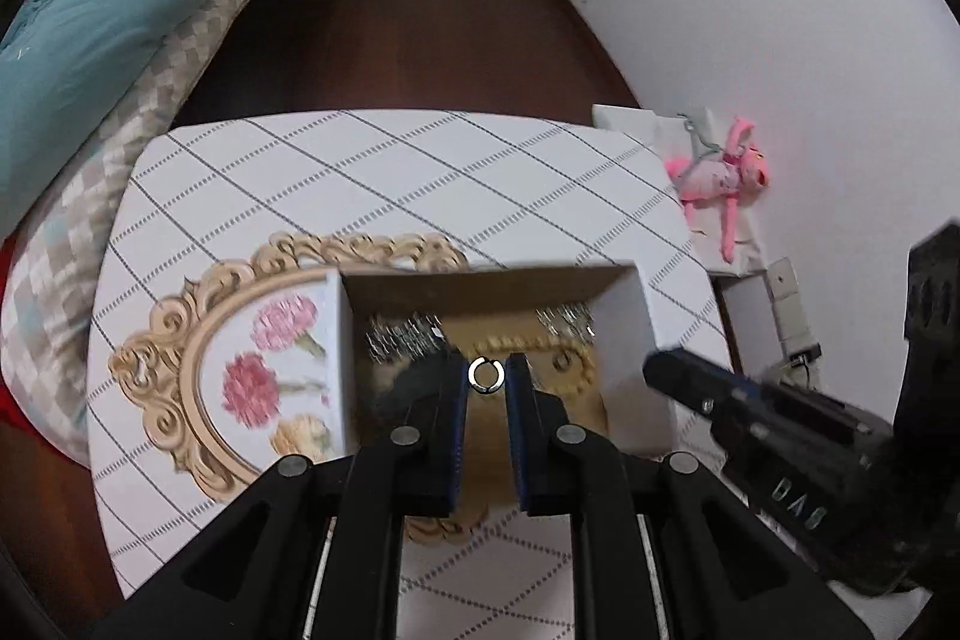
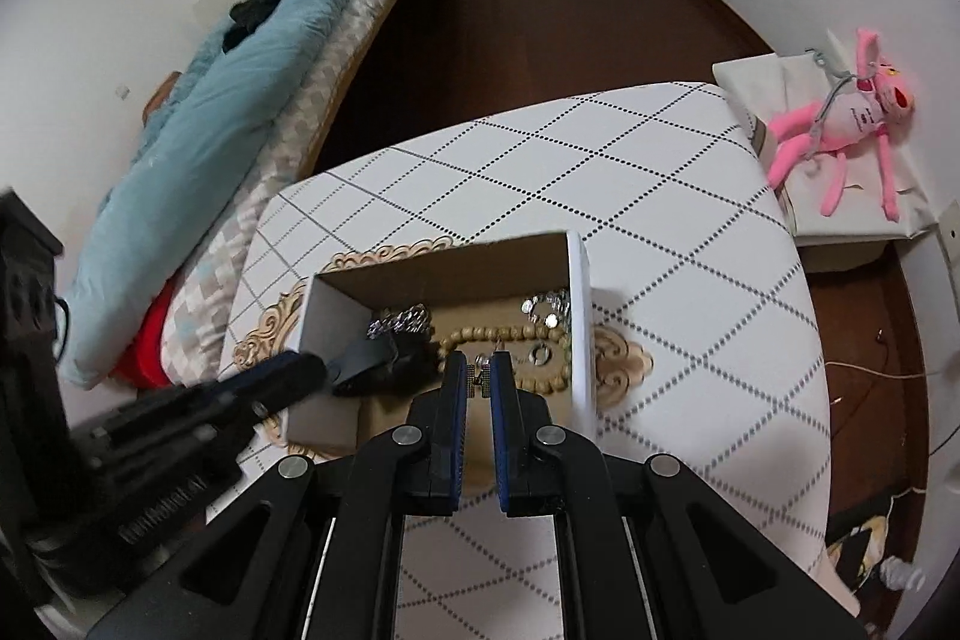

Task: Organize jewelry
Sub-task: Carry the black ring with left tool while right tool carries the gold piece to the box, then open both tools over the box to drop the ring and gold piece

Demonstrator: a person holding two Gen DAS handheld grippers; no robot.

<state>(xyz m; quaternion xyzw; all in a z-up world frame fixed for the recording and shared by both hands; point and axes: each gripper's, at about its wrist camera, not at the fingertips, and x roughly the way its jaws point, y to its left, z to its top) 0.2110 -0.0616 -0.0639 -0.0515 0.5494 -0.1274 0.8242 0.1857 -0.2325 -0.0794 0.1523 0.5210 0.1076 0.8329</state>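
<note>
A white cardboard box [image 1: 636, 334] [image 2: 579, 316] stands on an ornate floral tray [image 1: 240, 358]. Inside lie a wooden bead bracelet [image 2: 498, 337] [image 1: 570, 364], silver chain jewelry [image 1: 402, 334] [image 2: 399, 319], more silver pieces [image 2: 549, 307] and a dark item. My left gripper [image 1: 486, 376] is over the box, shut on a small silver ring [image 1: 485, 375]. My right gripper [image 2: 478, 373] is over the box too, shut on a small silver earring [image 2: 480, 370]. Each gripper shows in the other's view, the right one [image 1: 690, 376] and the left one [image 2: 312, 370].
The tray sits on a table with a white grid-pattern cloth [image 1: 390, 172] [image 2: 660, 220]. A bed with a teal quilt [image 1: 120, 16] is to the left. A pink plush toy [image 2: 840, 118] lies on a white box to the right. Dark wood floor beyond.
</note>
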